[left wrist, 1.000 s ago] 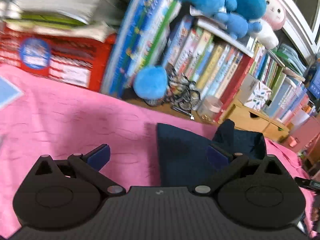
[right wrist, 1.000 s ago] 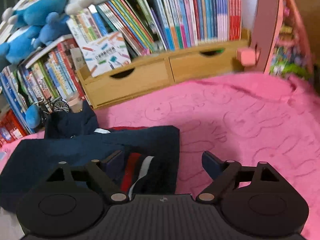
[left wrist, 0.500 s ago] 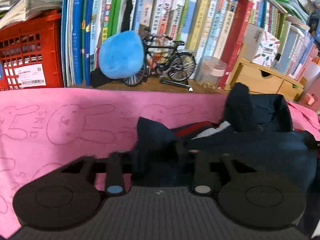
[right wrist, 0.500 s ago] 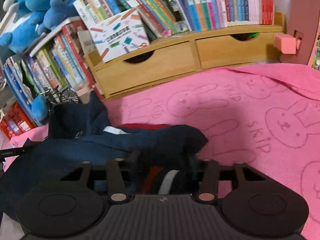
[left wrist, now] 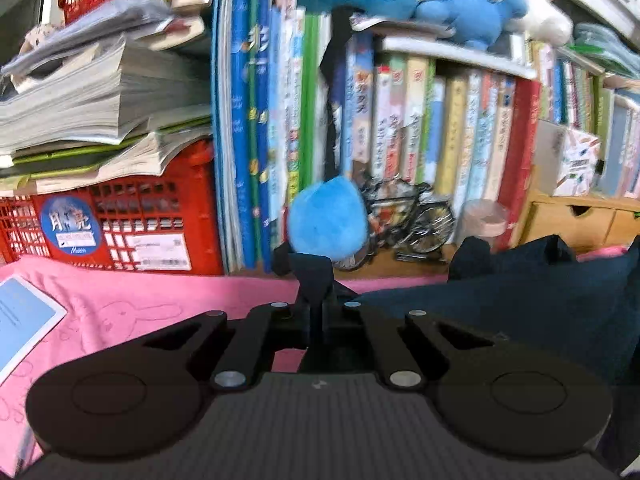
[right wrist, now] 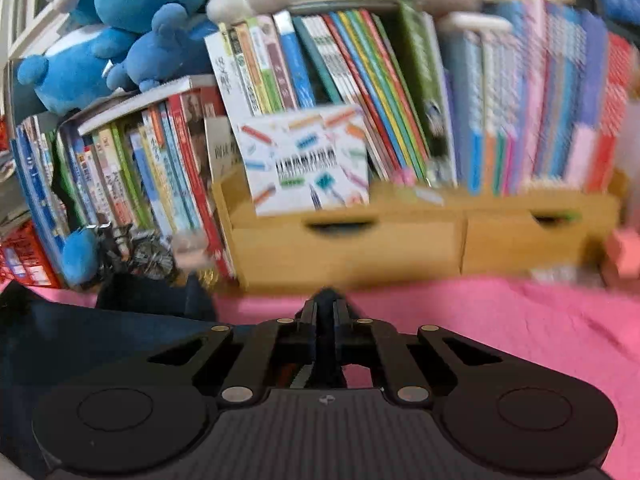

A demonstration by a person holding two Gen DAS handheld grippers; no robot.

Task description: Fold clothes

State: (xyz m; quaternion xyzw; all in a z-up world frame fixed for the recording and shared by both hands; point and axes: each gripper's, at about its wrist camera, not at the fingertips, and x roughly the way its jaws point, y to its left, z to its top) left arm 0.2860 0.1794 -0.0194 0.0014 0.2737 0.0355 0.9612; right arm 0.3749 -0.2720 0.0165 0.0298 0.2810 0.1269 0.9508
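Pink cloth with bunny drawings (left wrist: 132,312) covers the tabletop, and books (left wrist: 400,128) stand in rows behind it, next to a red crate (left wrist: 120,224) and a wooden drawer box (right wrist: 400,240). On the pink cloth lies the dark blue top (left wrist: 520,308). The left tool (left wrist: 316,300) is shut tight on a bit of the dark blue top, and that bit sticks up between its fingers. The right tool (right wrist: 326,320) is pinched shut on another edge of it, where a red and white stripe peeks out. Both pinched bits look lifted off the pink cloth, toward the books. This looks like the middle of a fold, with both edges held up. Next, both edges should travel together over the rest of the dark blue top, kept even, and be laid flat before the tools let go.
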